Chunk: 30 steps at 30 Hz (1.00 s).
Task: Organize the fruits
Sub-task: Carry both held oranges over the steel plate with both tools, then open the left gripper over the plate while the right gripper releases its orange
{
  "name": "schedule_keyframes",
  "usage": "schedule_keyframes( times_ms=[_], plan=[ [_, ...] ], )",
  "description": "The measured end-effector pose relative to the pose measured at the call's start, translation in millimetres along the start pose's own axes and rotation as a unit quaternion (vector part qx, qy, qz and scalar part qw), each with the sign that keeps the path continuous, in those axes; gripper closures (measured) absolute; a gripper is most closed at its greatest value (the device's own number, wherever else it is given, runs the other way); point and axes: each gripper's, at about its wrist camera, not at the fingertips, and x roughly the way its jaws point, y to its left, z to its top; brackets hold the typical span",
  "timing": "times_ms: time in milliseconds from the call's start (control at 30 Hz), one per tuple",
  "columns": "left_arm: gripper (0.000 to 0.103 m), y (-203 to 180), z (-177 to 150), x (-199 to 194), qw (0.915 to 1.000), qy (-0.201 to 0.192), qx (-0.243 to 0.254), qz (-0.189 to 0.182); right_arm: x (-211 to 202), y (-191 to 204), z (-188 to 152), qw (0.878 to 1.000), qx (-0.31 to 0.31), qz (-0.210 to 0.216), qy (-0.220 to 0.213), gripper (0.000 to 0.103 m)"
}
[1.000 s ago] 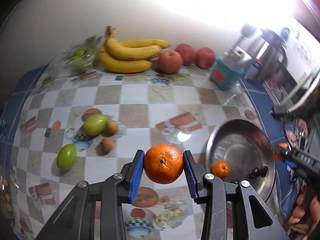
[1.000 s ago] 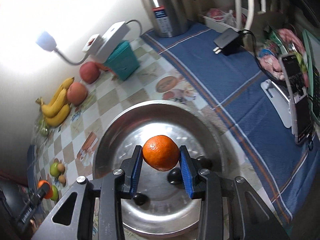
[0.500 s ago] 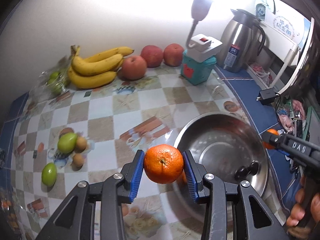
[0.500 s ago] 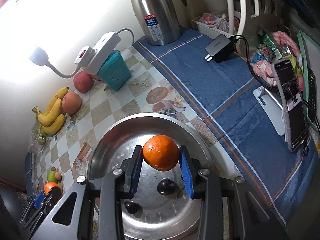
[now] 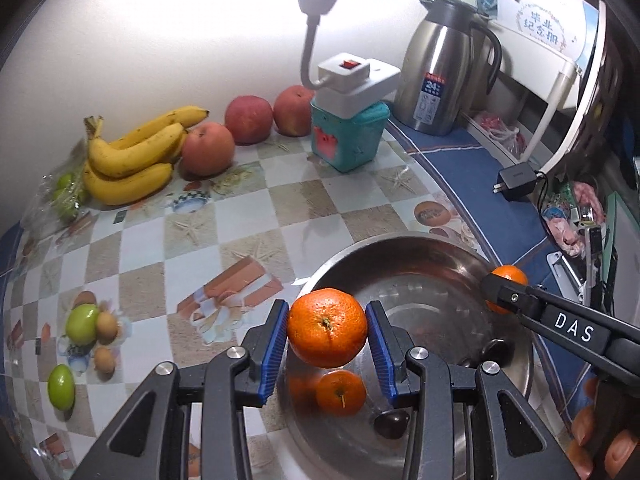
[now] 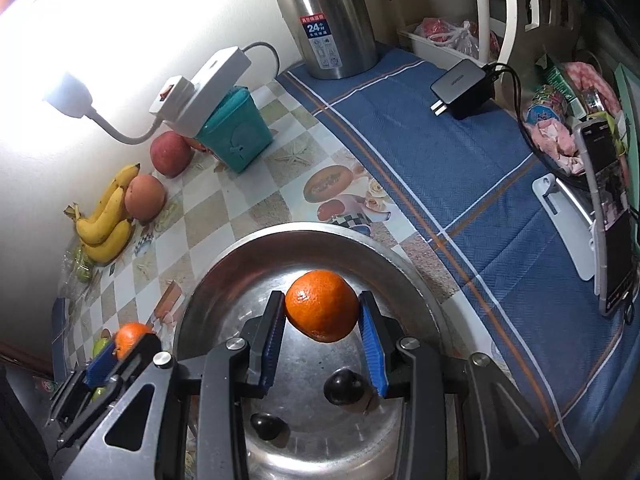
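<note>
Both grippers hang over the steel bowl (image 5: 440, 248), each jaws closed onto a mandarin, blue pads pressing its sides. The left gripper (image 5: 327, 334) carries its mandarin (image 5: 327, 326) just over the bowl's near-left rim; the right gripper (image 6: 322, 316) holds its own mandarin (image 6: 322, 306) above the bowl's middle. Already in the bowl: one mandarin (image 5: 341, 393) and two dark round fruits (image 6: 343, 388). Risks, as I judge them: a release at the rim could send the left fruit bouncing out onto the tabletop (image 5: 240, 216); the two grippers are close and could knock each other; a drop from height could bruise fruit or strike the one below. Bananas (image 5: 132, 160), apples (image 5: 248, 120) and green fruits (image 5: 82, 324) wait well apart.
</note>
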Motion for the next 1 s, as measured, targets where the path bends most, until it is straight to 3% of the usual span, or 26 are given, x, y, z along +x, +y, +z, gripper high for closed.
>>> schedule_keyframes(
  times_ms=[333,1000],
  plan=[
    [0.061,-9,-3,22,0.9998,0.010,0.015,-0.012,28,1,-4,1.000,-0.009,-0.017,0.023,0.065],
    [0.061,-19,-15,38,0.9987,0.040,0.031,-0.013,38,1,-9,0.998,-0.017,-0.037,0.046,0.065]
  ],
)
